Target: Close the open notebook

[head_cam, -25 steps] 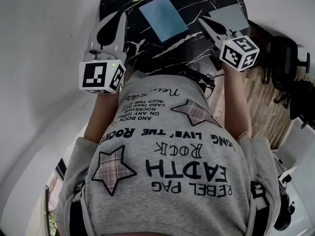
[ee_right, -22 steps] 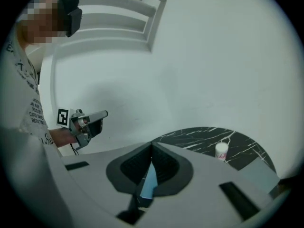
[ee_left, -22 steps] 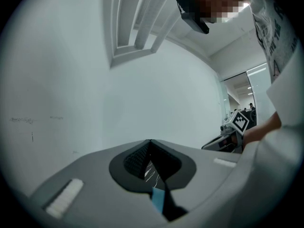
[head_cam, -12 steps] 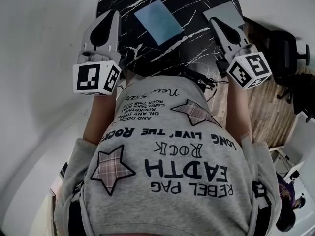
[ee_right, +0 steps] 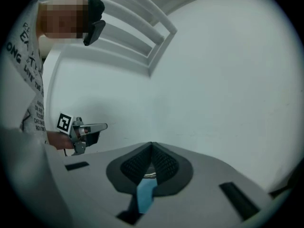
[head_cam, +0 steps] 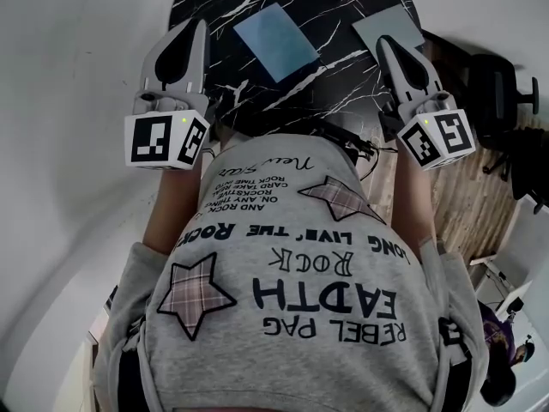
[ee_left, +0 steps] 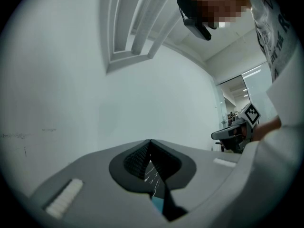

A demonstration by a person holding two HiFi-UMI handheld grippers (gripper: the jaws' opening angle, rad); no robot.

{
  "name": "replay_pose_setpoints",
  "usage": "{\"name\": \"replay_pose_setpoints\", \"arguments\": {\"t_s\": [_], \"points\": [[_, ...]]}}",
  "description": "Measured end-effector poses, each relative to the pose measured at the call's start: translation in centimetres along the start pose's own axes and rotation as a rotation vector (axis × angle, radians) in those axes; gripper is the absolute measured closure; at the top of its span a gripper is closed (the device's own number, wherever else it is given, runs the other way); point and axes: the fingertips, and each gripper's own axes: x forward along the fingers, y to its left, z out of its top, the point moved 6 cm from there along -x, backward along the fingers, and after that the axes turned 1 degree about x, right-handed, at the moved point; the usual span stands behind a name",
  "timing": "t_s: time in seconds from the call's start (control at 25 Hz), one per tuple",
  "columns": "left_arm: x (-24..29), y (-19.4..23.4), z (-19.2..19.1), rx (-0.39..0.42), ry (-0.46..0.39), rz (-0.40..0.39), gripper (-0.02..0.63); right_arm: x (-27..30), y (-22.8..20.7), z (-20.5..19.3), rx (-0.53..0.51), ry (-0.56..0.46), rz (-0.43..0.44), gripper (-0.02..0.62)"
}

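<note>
A round black marble table (head_cam: 257, 93) is standing before the person. Above its left edge the left gripper (head_cam: 198, 24) is hovering, its jaws pressing together on nothing. The blue notebook (head_cam: 276, 30) is lying closed near the middle, well apart from both grippers. The right gripper (head_cam: 383, 43) is hanging over a grey pad (head_cam: 386, 22), jaws together, empty.

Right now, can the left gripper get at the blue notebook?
Probably yes: the left gripper, jaws shut and empty, sits at the edge of the table, with only bare marble between it and the blue notebook.
</note>
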Motion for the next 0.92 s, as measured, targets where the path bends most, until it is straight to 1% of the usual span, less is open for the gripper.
{"name": "replay_pose_setpoints", "arguments": {"t_s": [0.24, 0.48, 0.92], "points": [[0.1, 0.2, -0.2, -0.021, 0.005, 0.006, 0.597, 0.2, 0.5, 0.6, -0.004, -0.02, 0.009, 0.583], [0.1, 0.5, -0.8, -0.025, 0.012, 0.018, 0.597, 0.5, 0.8, 0.6, -0.003, -0.031, 0.023, 0.583], [0.6, 0.4, -1.1, -0.038, 0.024, 0.024, 0.597, 0.6, 0.6, 1.6, -0.007, -0.067, 0.013, 0.583]]}}
